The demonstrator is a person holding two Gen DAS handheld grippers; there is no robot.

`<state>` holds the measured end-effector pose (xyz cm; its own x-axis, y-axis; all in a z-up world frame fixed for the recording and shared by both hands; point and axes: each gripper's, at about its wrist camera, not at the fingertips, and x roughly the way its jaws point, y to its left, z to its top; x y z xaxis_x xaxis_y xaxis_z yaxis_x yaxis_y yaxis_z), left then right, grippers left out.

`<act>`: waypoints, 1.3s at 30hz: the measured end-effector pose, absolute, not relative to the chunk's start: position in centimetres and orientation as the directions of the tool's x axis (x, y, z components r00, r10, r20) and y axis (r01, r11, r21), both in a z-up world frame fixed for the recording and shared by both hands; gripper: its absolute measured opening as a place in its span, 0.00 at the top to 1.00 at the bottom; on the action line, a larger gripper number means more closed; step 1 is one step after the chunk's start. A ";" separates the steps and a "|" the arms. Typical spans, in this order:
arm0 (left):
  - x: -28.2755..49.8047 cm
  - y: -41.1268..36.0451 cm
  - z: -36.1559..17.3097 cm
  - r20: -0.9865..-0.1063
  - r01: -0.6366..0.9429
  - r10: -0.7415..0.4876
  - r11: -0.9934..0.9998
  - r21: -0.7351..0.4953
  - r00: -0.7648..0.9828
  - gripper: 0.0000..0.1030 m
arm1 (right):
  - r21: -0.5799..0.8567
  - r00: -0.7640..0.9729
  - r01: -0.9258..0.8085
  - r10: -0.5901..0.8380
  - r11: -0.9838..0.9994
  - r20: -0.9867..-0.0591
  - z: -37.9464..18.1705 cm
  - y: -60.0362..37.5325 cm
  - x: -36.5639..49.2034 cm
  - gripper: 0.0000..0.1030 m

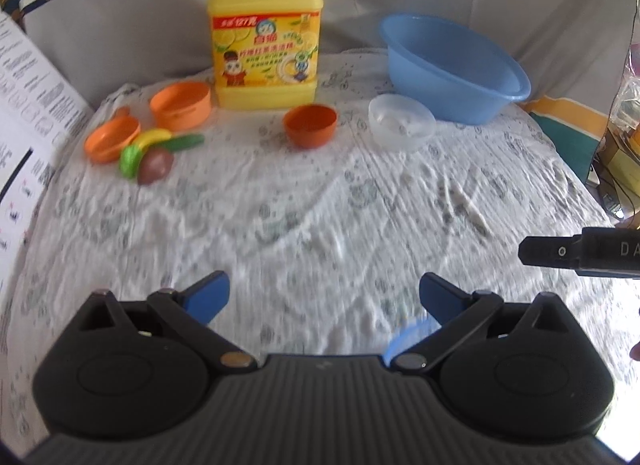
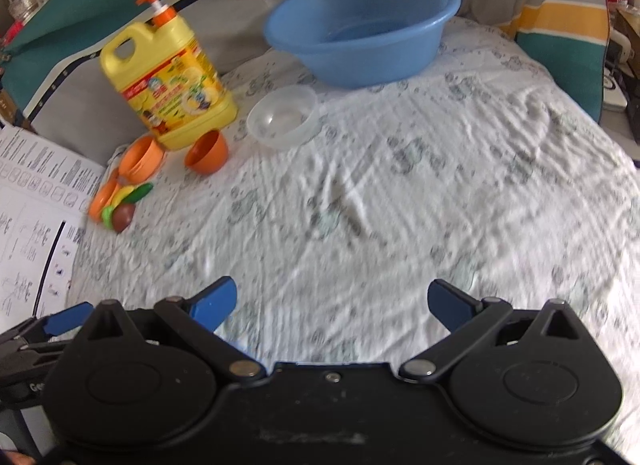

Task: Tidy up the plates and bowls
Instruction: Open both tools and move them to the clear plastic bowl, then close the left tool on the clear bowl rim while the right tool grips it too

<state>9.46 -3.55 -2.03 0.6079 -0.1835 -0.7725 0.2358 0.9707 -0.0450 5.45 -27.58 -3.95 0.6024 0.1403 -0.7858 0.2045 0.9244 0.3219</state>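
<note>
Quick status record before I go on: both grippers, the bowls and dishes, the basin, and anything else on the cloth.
left gripper: open, empty, above bare cloth
right gripper: open, empty, above bare cloth
blue basin: far side, upright, seemingly holding no dishes
clear bowl: upright, just in front of the basin
dark orange bowl: upright, beside the detergent jug
light orange bowl: tilted, left of the jug
orange dish: far left, against the toy food
surface: patterned cloth

The yellow detergent jug [image 1: 264,31] at upper centre carries Chinese label text, blurred; "DA" shows on a black device [image 1: 592,255] at right.
</note>
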 end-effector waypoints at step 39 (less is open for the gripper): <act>30.9 -15.2 -6.7 -0.797 0.379 -0.247 0.925 -0.024 0.552 0.67 | 0.477 0.625 0.250 0.236 0.842 -0.744 -8.6 -30.9 27.0 0.75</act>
